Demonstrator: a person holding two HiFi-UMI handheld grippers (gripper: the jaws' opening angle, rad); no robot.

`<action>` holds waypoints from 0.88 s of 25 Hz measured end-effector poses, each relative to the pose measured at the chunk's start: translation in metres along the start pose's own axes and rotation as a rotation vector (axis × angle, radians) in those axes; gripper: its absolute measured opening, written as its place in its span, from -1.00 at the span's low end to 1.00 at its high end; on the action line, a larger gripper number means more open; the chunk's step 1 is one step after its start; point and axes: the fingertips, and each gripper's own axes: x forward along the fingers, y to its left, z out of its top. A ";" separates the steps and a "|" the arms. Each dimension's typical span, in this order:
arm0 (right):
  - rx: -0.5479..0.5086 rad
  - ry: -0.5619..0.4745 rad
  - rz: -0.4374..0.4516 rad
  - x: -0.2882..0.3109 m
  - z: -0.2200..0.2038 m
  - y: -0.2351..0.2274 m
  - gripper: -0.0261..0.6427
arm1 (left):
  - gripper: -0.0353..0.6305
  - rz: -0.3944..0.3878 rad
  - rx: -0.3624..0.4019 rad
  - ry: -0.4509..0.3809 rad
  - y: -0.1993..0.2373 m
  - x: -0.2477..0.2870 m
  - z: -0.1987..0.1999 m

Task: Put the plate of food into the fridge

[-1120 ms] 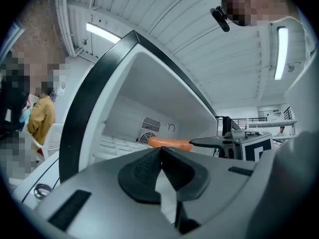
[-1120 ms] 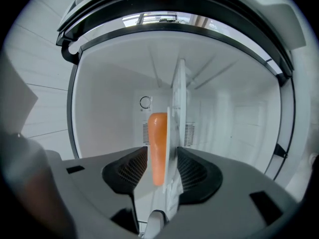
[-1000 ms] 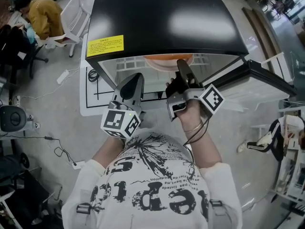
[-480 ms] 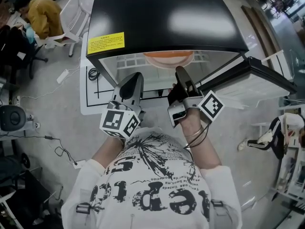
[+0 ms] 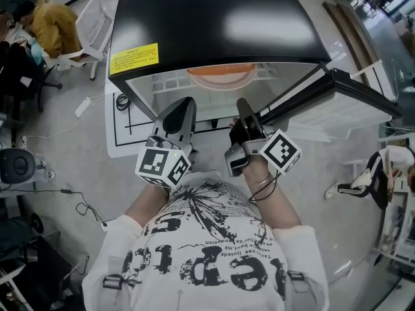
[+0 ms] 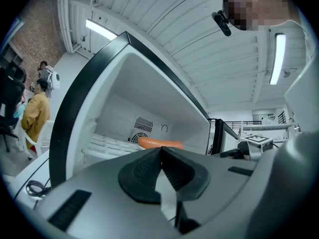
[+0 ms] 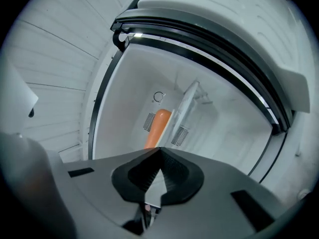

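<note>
The orange plate (image 5: 220, 76) rests on the white wire shelf inside the open fridge (image 5: 214, 24), partly hidden under the black top. It also shows as an orange edge in the left gripper view, plate (image 6: 159, 143), and in the right gripper view, plate (image 7: 157, 128). My left gripper (image 5: 185, 105) is shut and empty, in front of the fridge opening. My right gripper (image 5: 243, 105) is shut too, with nothing between its jaws, just outside the opening and short of the plate.
The fridge door (image 5: 350, 99) stands open to the right. A white mat with cables (image 5: 123, 118) lies on the floor at the left. A person in a yellow top (image 5: 55, 21) sits at the far left near a white chair (image 5: 94, 21).
The right gripper has drawn back a little from the fridge opening and its jaws have gone from open to shut. The left gripper has stayed put.
</note>
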 end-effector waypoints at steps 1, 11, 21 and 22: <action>0.004 0.003 0.009 -0.001 -0.001 0.000 -0.92 | -0.87 -0.003 0.000 0.002 -0.002 0.000 -0.001; -0.461 -0.048 -0.021 -0.014 0.011 0.020 -0.92 | -0.87 -0.007 0.014 -0.004 -0.014 0.001 0.001; -0.985 -0.105 0.015 -0.018 0.003 0.052 -0.92 | -0.87 0.011 0.057 0.002 -0.018 0.000 0.000; -1.010 -0.107 0.019 -0.018 0.002 0.053 -0.92 | -0.87 0.014 0.066 0.004 -0.018 0.000 0.000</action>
